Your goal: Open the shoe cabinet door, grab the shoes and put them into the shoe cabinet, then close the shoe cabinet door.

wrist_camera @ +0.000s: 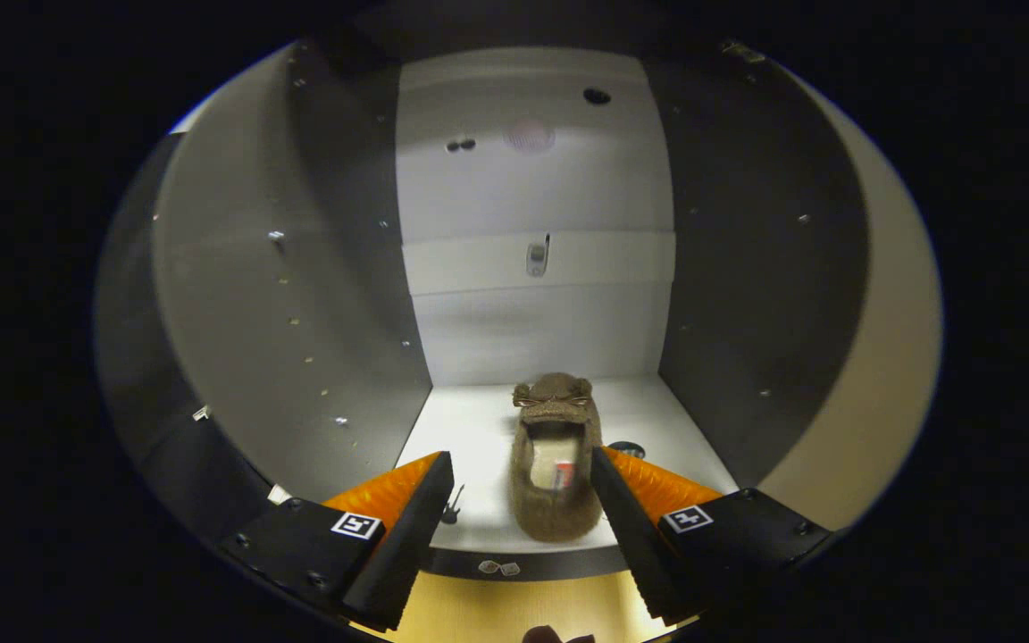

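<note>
The shoe cabinet (532, 304) stands open before the gripper, its pale back wall crossed by a lighter horizontal band with a small metal fitting at the middle. Dark side panels dotted with shelf-pin holes rise on either side, and the white cabinet floor (479, 429) catches the light.

On that floor lies one shoe (556, 460), a brown fuzzy slipper with an animal face at the toe. Its toe points toward the back wall and its heel sits near the front edge of the floor. A small tag shows inside its opening.

The gripper (522, 487) is held with its fingers spread wide. The slipper lies between them, off-centre: its right side is right against the right finger, perhaps touching, while a clear gap of bare floor separates it from the left finger. The jaws are not clamped on it.

Below the cabinet's dark front lip, a strip of yellowish floor shows.
</note>
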Available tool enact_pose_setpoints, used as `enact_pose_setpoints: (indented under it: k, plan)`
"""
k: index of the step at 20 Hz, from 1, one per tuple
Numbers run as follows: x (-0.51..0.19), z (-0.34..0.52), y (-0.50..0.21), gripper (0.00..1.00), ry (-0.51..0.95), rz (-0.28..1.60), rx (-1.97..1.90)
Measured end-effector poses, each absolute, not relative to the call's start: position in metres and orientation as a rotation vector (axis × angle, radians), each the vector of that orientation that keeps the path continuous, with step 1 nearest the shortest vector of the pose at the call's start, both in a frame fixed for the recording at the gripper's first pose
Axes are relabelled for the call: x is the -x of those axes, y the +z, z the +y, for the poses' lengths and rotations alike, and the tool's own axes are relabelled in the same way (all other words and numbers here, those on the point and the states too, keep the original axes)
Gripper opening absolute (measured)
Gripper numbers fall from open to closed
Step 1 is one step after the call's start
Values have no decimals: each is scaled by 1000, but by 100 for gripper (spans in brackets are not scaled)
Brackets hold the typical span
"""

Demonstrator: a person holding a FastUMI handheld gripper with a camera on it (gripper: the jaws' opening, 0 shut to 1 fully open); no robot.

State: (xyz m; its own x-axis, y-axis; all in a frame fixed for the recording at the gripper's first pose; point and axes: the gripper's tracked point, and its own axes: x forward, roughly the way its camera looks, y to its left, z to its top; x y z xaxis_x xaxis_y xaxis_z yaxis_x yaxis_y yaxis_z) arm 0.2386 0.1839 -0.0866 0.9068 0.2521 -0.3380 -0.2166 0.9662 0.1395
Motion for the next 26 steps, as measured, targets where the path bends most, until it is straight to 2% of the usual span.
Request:
enact_pose_setpoints:
  k: [5, 14, 18, 22, 26]
  plan:
    - [-147, 155, -40, 98, 265, 239, -129]
    - [-5, 93, -1, 98, 289, 139, -167]
    - [45, 54, 9, 98, 270, 102, -130]
    - [95, 30, 26, 98, 365, 76, -176]
    - [106, -1, 33, 98, 360, 106, -210]
